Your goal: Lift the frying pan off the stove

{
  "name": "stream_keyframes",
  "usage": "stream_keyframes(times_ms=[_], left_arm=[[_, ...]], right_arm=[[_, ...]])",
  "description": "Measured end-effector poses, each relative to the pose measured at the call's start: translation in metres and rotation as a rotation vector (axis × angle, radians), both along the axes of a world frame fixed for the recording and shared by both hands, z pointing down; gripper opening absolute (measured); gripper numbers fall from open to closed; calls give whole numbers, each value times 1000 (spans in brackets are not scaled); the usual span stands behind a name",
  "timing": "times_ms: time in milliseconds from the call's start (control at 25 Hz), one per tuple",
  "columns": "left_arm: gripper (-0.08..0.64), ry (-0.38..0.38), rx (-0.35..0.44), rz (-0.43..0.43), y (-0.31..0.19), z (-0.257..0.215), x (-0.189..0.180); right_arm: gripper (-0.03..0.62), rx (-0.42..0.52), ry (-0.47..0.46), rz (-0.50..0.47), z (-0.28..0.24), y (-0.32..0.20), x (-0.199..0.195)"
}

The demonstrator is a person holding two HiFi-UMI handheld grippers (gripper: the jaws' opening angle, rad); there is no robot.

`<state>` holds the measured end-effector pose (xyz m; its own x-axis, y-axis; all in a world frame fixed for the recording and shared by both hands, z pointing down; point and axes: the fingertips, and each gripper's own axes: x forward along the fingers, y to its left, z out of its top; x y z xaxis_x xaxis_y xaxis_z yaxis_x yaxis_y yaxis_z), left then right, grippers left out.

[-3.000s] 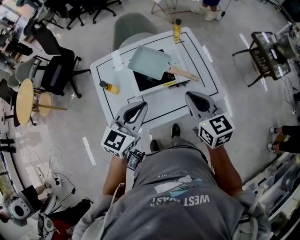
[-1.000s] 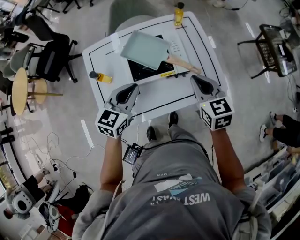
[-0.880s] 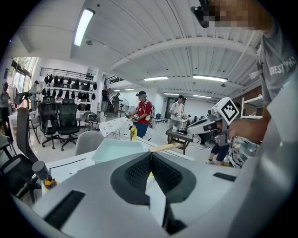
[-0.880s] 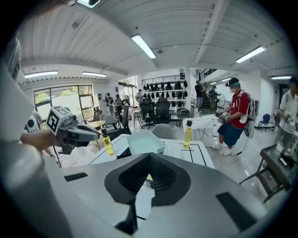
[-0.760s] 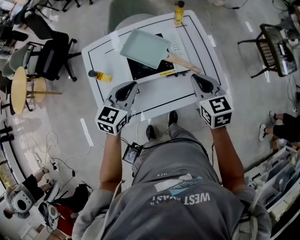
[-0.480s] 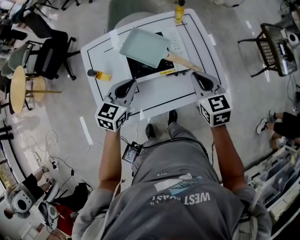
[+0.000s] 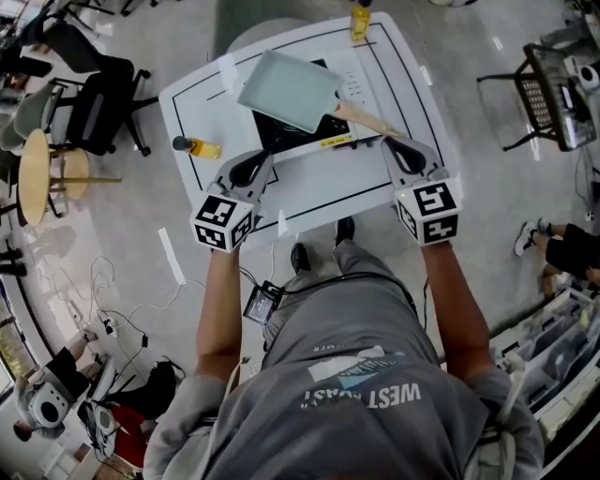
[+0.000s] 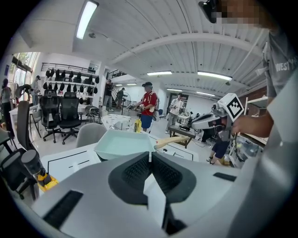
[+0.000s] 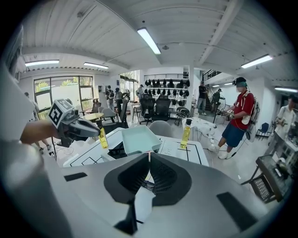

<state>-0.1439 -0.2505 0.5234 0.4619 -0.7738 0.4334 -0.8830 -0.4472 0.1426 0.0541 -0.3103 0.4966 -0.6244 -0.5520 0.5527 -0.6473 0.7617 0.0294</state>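
In the head view, the table fills the upper middle of the frame. The stove is at its centre and the frying pan sits on the stove, its handle pointing lower right. The far bottle stands at the table's top edge and the side bottle at its left edge, while the left gripper and right gripper flank the stove below it.

In the lower centre of the head view, the person's grey shirt bears "WEST COAST", upside down; nothing else is legible.
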Motion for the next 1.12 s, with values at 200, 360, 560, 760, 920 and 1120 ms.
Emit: stream_keyframes(times_ms=[200,360,560,760,920,1120], left_arm=[[0,2,-15,-8,-8,8,-3],[6,3,-24,-21,-14,14,-5],[31,-4,-37,-40,-21,23,-9],[61,-9,-42,-71,-29,30,-15],[97,-17,-46,-96,-36,37,-20],[149,-20,-56,-130,-45,47,-27]], right_arm=[[28,9,24,-4,5,-4,1],[44,3,46,-7,10,-6,4],[76,9,69,-15,18,-12,6],[107,5,93,-29,28,-16,7],[148,-3,116,-41,37,-20,5],[195,8,145,-56,46,-26,3]])
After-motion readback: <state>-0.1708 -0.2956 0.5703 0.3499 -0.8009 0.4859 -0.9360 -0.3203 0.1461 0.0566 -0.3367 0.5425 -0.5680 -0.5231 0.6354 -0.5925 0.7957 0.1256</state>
